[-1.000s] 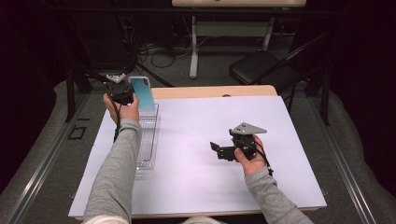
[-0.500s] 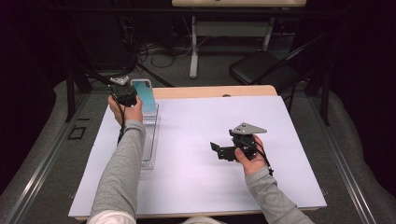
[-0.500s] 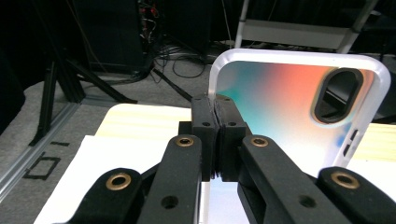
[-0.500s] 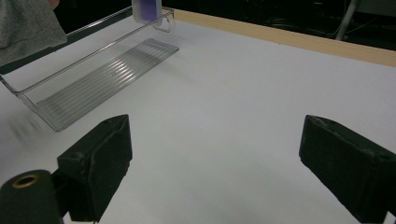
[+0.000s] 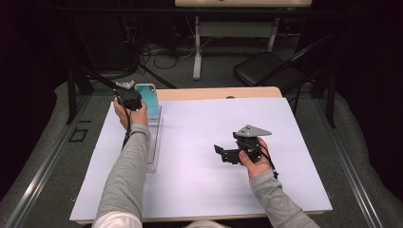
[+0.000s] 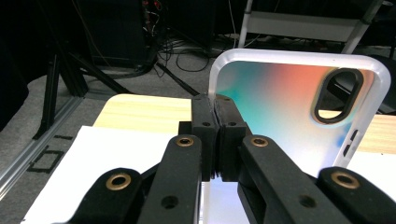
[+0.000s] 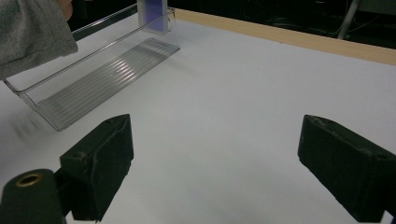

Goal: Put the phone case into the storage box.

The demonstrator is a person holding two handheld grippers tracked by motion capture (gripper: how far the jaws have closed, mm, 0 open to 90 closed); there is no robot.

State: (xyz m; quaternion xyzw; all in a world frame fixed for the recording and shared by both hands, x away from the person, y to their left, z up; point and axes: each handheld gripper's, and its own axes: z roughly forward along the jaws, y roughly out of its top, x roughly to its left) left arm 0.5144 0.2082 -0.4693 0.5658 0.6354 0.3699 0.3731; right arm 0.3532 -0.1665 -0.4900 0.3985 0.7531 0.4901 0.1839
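Since the earlier frame the left gripper (image 5: 129, 98) sinks slightly with the phone case (image 6: 299, 107), jaws clamped on its left edge. Below them sits a clear ribbed tray (image 5: 153, 142). Case: teal-to-coral, white rim, upright. Right gripper (image 5: 227, 153) rests well apart, jaws wide, empty.

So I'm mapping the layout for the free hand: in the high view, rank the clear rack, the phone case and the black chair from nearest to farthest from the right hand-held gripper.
From the right hand-held gripper, which is open:
1. Clear rack, to its left on the white sheet.
2. Phone case, at the rack's far end, gripped by the shut left hand-held gripper.
3. Black chair, on the floor beyond the table's far edge.
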